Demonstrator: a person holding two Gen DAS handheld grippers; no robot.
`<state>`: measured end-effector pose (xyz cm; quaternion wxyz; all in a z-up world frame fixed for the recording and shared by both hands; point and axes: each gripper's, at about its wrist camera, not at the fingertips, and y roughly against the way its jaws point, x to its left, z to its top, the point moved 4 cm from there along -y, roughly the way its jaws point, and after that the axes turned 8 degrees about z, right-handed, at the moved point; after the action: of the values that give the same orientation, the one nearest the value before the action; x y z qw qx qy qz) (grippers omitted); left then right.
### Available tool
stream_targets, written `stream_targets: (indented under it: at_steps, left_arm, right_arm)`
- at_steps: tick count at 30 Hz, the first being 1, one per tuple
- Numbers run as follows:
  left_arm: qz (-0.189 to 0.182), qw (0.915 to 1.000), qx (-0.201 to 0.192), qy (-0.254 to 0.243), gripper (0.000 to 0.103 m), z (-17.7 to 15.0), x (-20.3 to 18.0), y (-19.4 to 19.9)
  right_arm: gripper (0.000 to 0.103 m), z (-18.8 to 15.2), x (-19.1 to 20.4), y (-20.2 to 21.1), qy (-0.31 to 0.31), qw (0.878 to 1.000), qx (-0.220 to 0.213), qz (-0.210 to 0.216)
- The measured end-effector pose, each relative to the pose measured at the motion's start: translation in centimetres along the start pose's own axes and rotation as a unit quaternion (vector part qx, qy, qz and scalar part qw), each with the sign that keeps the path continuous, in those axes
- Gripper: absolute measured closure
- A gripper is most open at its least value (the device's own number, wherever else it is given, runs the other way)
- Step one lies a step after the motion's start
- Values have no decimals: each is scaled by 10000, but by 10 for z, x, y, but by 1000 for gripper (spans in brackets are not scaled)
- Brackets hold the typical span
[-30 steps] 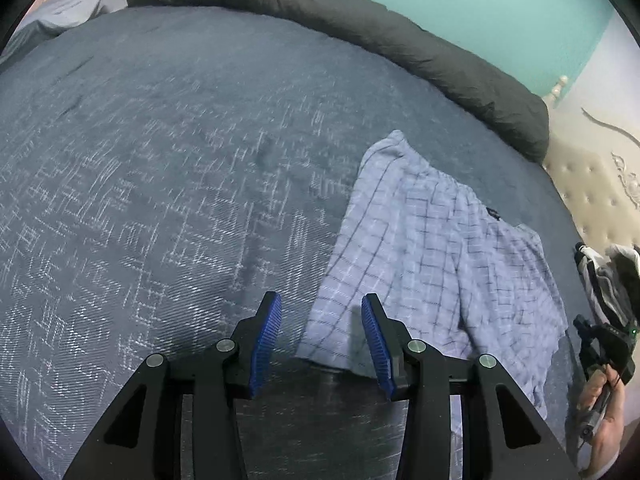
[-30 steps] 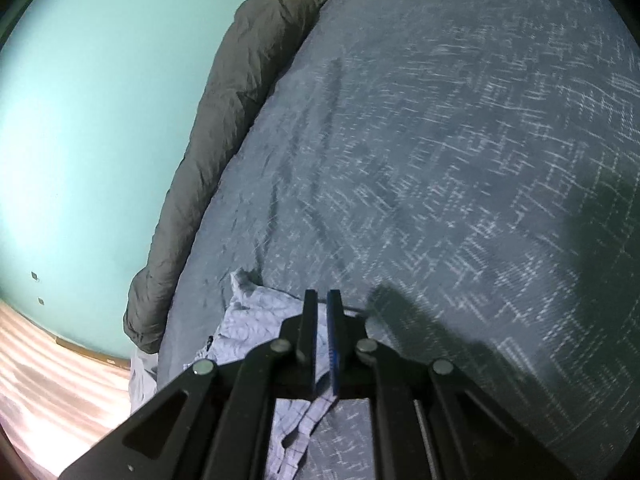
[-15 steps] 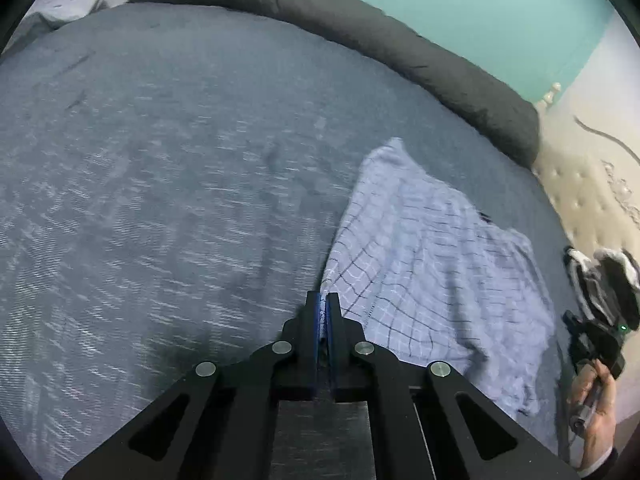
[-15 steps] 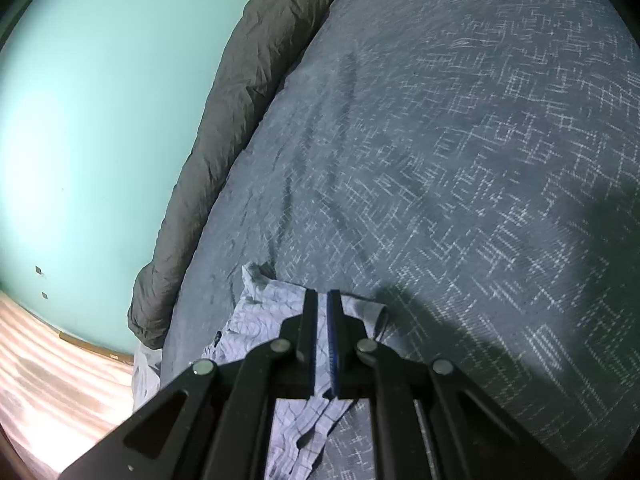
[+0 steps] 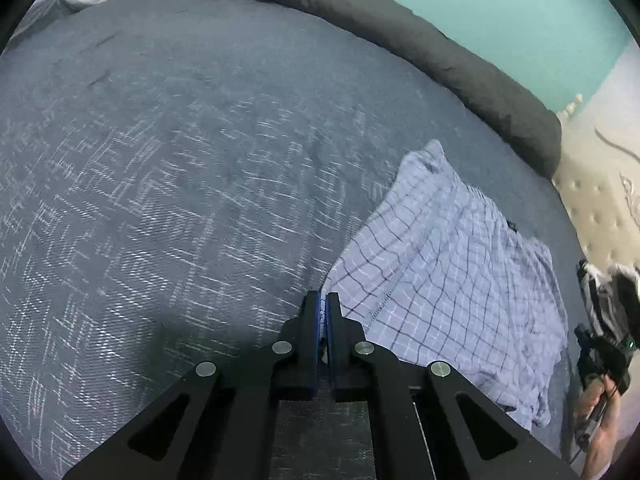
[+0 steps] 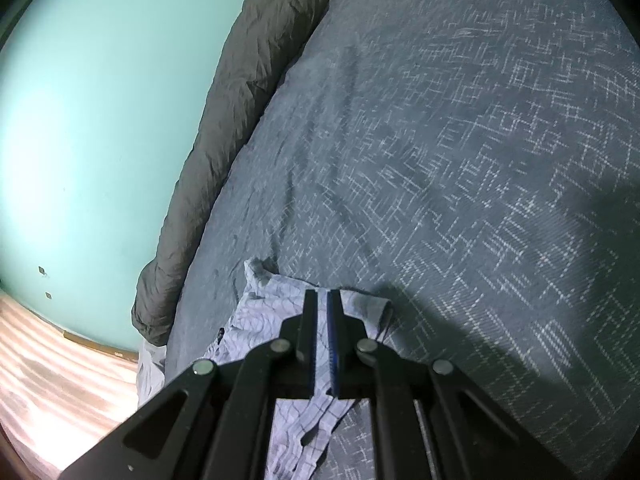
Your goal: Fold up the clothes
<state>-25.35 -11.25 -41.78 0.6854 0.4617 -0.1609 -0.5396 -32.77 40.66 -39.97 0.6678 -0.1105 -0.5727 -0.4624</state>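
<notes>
You have both corners pinched: your left tool (image 5: 322,312) and right tool (image 6: 322,312) each clamp the checked shorts (image 5: 452,280) lying on the bed (image 5: 180,160). Next, lift together and fold across.

Big bed with a dark blue-grey bedspread (image 5: 180,184), covered in a scratchy white crosshatch print. A dark grey rolled-up duvet (image 5: 420,52) runs along the far edge, right up against the teal wall (image 5: 500,4). Cream tufted headboard (image 5: 600,208) sits off to the side with some curly trim. The right wrist view catches a strip of light wood floor (image 6: 48,380) below the wall.
</notes>
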Motion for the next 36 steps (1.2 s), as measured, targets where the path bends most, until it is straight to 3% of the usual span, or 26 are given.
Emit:
stream_targets:
  at_steps: [2, 4, 5, 7, 15, 22, 27, 31, 36]
  left_arm:
    - [-48, 10000, -46, 53, 99, 2, -1, 2]
    - [37, 9998, -174, 50, 94, 6, -3, 7]
    - [63, 9997, -238, 30, 87, 8, -5, 10]
    - [70, 9993, -348, -69, 78, 13, -12, 14]
    - [-171, 9983, -263, -499, 77, 11, -59, -3]
    - [-153, 9974, -208, -670, 77, 5, -58, 2]
    - [-123, 9973, -16, -723, 77, 0, -58, -13]
    - [-164, 9975, 22, -682, 76, 0, -58, -15]
    - [-180, 9976, 37, -667, 76, 1, -58, -16]
  right_arm:
    - [96, 0, 3, -3, -18, 10000, 71, 65]
    - [79, 0, 7, -3, -10, 9998, 127, 127]
    - [77, 1, 9, -2, 21, 9998, 136, 145]
    - [76, 2, 18, -3, 137, 9994, 224, 238]
    - [76, 11, 58, -28, 604, 9934, 917, 333]
    - [75, 35, 84, -109, 1180, 9711, 2064, -209]
    - [75, 34, 108, -154, 1662, 9527, 2519, -366]
    - [75, 27, 112, -183, 1905, 9356, 2869, -776]
    - [75, 19, 100, -204, 2030, 9220, 3008, -1350]
